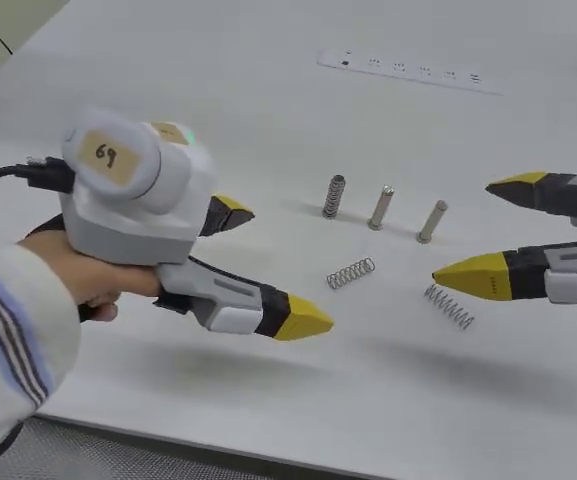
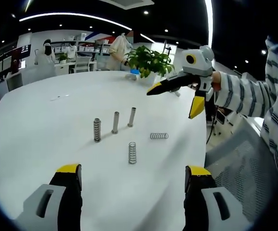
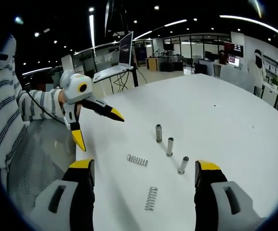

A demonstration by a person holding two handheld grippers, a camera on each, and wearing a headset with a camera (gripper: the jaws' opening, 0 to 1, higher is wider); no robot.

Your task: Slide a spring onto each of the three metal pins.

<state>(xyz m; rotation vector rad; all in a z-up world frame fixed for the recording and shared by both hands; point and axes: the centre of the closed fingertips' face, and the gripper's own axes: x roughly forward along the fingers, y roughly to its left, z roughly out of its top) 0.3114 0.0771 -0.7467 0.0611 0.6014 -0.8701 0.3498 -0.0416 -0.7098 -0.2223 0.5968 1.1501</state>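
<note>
Left gripper [image 1: 280, 267]: jaws released, spread wide, nothing between them. Right gripper [image 1: 468, 230]: jaws also released, empty.

3 pins [image 1: 381, 207] upright in row on table [image 1: 268, 400], ahead of both jaw pairs, between the 2 grippers. End pin [image 1: 334, 196], nearest left jaws, wears a spring; other 2 bare.

2 loose springs flat on table. Spring [image 2: 132, 152] sits ahead of left jaws, in line with gap. Second spring [image 3: 151, 198] lies close ahead of right jaws, inside gap line.

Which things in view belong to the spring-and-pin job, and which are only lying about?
For the job: spring-fitted pin; bare middle pin; bare end pin; loose spring; second loose spring; left gripper and right gripper, both open.
Lying about: power strip; potted plant.
</note>
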